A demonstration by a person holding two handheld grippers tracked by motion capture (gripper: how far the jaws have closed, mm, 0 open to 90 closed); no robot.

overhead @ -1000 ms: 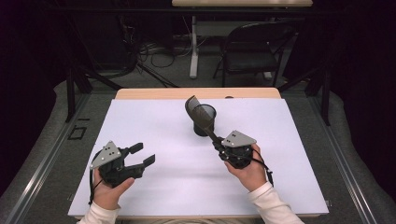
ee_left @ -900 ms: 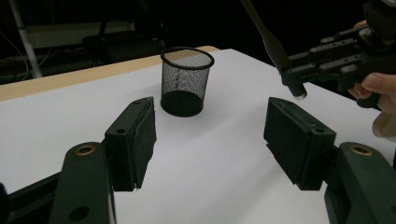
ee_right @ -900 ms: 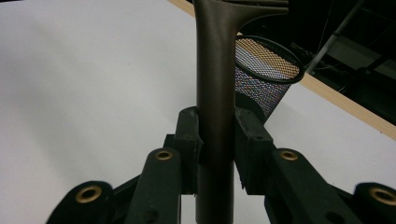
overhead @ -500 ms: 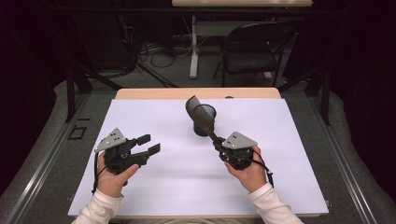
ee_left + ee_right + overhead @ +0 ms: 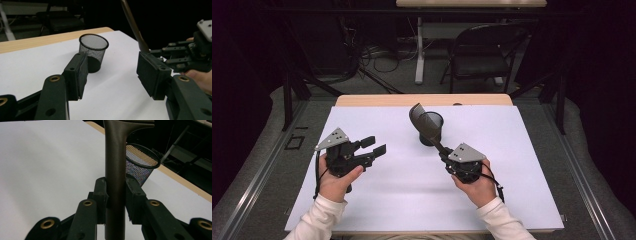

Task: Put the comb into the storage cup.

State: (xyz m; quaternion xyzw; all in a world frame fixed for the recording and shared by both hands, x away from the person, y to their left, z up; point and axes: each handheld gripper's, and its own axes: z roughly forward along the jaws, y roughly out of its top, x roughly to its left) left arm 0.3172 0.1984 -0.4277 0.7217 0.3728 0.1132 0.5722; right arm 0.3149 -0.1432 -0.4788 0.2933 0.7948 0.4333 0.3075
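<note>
Spatula [image 5: 418, 117], dark and flat-handled, is clamped by its handle between the pads of the right hand-held gripper [image 5: 443, 149], its broad blade raised up and away over the rim of a black mesh cup [image 5: 432, 129]. In the right gripper view the handle [image 5: 114, 170] runs straight up between the two jaws, which press on it from both sides, with the cup [image 5: 140, 165] just behind and to the right of it. The cup stands upright on the white sheet [image 5: 402, 190] that covers the bench [image 5: 362, 100], near the far middle of the sheet. The left hand-held gripper [image 5: 373, 145] hangs above the sheet well to the left of the cup, its jaws apart with nothing between them, having just been closing partway. In the left gripper view the cup [image 5: 94, 50] shows between its pads [image 5: 78, 72], farther off, and the right hand-held gripper [image 5: 160, 53] sits at the right edge with the spatula handle [image 5: 132, 25] rising from it.
</note>
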